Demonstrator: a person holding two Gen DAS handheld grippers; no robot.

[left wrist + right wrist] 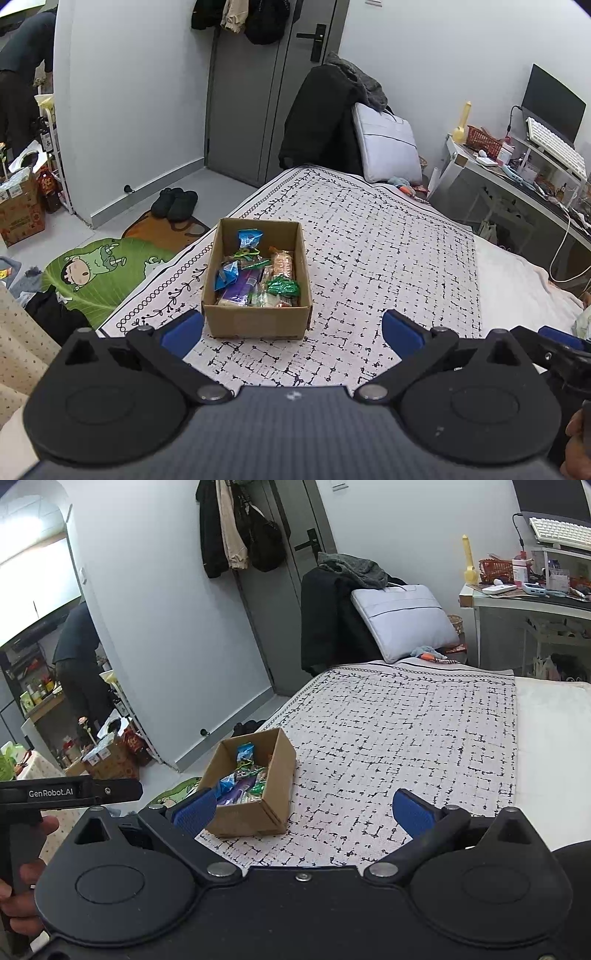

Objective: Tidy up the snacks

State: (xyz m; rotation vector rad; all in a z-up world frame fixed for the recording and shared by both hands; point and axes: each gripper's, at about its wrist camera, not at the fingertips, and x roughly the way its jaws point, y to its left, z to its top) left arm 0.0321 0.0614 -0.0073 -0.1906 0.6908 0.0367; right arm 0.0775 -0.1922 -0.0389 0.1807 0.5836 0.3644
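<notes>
1. Left gripper (291, 334): held above the near edge of the bed, blue pads spread wide with nothing between them. It faces the box squarely.
2. Right gripper (303, 812): likewise spread apart and empty, held just beside the left one, with the box off to its left. A hand (22, 878) grasping the left unit's handle shows at the edge of the right wrist view.
3. Patterned bedspread (369, 240): its surface around the box carries no loose snack that either view shows.
4. Cardboard box (256, 319): open-topped, resting on the bedspread near its left border, just ahead of the left gripper. Inside lie the snacks (258, 275): blue packets, a purple bar, a green foil wrapper, an orange pack, piled loosely.
5. Beyond: a grey laptop bag (388, 146) propped at the far end, a desk (517, 177) to the right.
6. Judgement: all visible snacks already sit in the box, so the collecting step looks complete or nearly so. Any further move would call for tidying the contents or lifting the box with both grippers on opposite walls.
</notes>
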